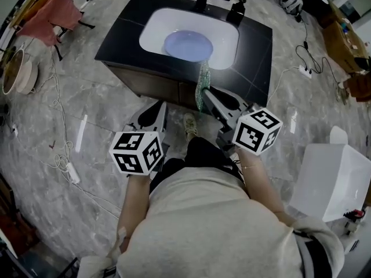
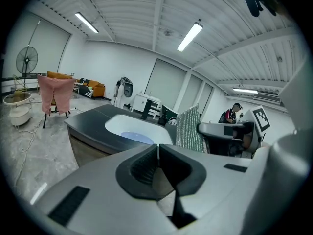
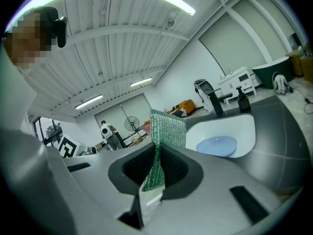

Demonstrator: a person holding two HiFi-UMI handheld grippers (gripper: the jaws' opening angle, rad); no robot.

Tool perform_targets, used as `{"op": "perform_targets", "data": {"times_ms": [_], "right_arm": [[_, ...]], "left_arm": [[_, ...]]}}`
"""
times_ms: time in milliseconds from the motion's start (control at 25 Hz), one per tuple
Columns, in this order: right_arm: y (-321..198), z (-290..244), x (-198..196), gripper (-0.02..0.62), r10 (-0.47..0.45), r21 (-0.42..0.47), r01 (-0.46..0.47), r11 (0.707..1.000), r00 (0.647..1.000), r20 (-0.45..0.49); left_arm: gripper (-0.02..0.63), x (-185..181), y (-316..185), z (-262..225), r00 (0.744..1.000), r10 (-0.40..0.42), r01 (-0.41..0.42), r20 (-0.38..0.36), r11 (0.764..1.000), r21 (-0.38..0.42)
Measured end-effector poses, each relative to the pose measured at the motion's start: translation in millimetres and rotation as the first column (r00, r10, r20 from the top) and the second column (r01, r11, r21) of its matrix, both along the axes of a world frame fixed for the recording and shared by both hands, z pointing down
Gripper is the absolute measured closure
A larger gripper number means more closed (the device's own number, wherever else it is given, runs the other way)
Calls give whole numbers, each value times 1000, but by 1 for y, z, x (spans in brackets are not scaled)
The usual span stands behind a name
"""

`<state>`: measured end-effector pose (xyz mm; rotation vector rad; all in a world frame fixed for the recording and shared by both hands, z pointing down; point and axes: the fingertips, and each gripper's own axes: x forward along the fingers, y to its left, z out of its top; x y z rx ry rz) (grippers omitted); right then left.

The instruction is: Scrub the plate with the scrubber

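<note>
The scrubber (image 3: pixel 168 129) is clamped between the fingers of the right gripper (image 3: pixel 157 146); those of the left gripper (image 2: pixel 158 148) are held together. The plate (image 1: pixel 186 45) is seated in the sink (image 1: pixel 227 35).

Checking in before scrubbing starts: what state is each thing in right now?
plate: lying flat in the sink, untouched.
scrubber: clamped upright in the right gripper, not yet at the plate.
right gripper: shut on the scrubber.
left gripper: shut, empty.
sink: holds only the plate; no water seen running.
</note>
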<state>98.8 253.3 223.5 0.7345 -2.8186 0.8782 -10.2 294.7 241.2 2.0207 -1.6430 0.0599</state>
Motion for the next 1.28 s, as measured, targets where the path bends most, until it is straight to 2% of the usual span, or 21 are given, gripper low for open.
{"op": "perform_targets", "data": {"times_ms": [360,640,960,1280], "right_arm": [[-107,-4,-22,543,-37,-12,37,999,999,1],[-175,-4,-24,543,-62,-31,63,998,998,3],[-212,8,-19,543,-62,-90,63,994,998,18],[-226,22,-17,543,-36,-130,38,991,999,17]], "left_arm": [[580,-24,-109,-5,1000,-27,27,15,999,-17],[580,-30,-181,-9,998,-40,41,39,999,-31],[580,-29,-216,-1,998,-40,43,47,996,-72],[580,-22,-240,10,999,6,-2,42,995,-103]]}}
